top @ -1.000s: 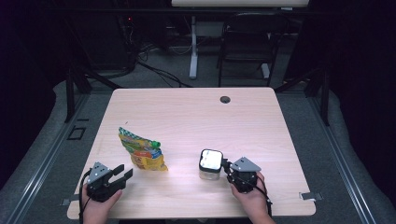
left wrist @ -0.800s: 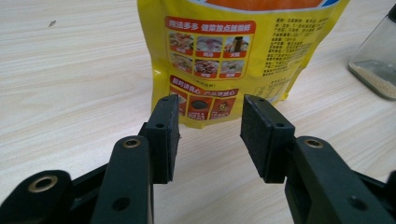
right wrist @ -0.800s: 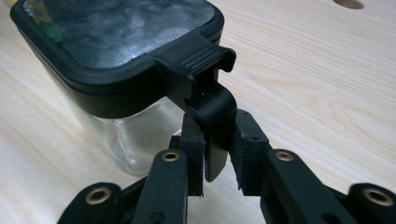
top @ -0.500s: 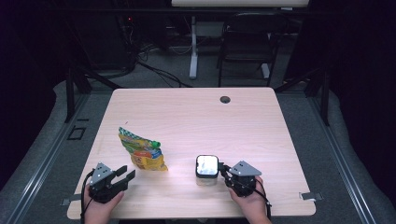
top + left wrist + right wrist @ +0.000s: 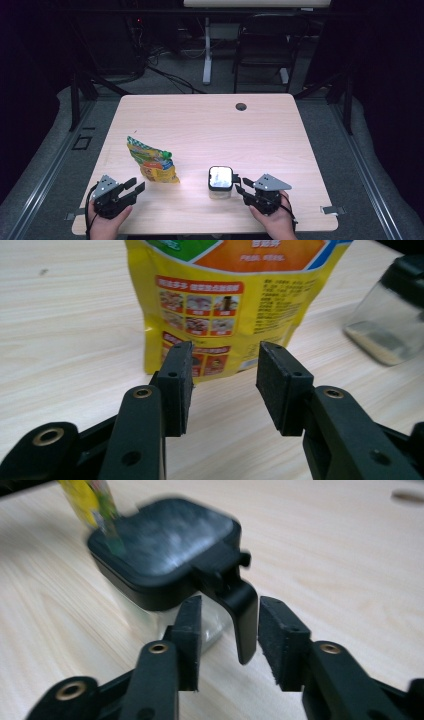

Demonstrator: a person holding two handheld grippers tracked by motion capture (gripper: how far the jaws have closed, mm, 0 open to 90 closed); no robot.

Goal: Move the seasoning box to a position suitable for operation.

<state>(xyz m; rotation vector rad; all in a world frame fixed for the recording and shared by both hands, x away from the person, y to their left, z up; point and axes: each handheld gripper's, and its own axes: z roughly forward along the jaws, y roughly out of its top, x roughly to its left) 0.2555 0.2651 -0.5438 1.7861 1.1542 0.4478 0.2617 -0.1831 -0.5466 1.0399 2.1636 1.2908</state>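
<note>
A yellow snack pouch [image 5: 150,162] with a green cap lies on the table's near left. In the left gripper view its printed lower edge [image 5: 225,300] sits just past my left gripper [image 5: 223,370], whose jaws stand open and empty. In the high view the left gripper [image 5: 134,186] is close to the pouch's near corner. A clear jar with a black lid [image 5: 220,178] stands right of the pouch. My right gripper [image 5: 240,186] has just been opening. The jar's black clasp [image 5: 242,615] hangs between its pads [image 5: 229,615], which no longer press on it.
The wooden table [image 5: 200,120] has a dark cable hole [image 5: 241,106] near its far edge. A folding chair [image 5: 260,45] and cables stand on the dark floor beyond. The person's hands come in at the near edge.
The jar slid slightly toward the near left with the right gripper. The right jaws then opened off the jar's clasp. The left gripper stayed by the pouch.
</note>
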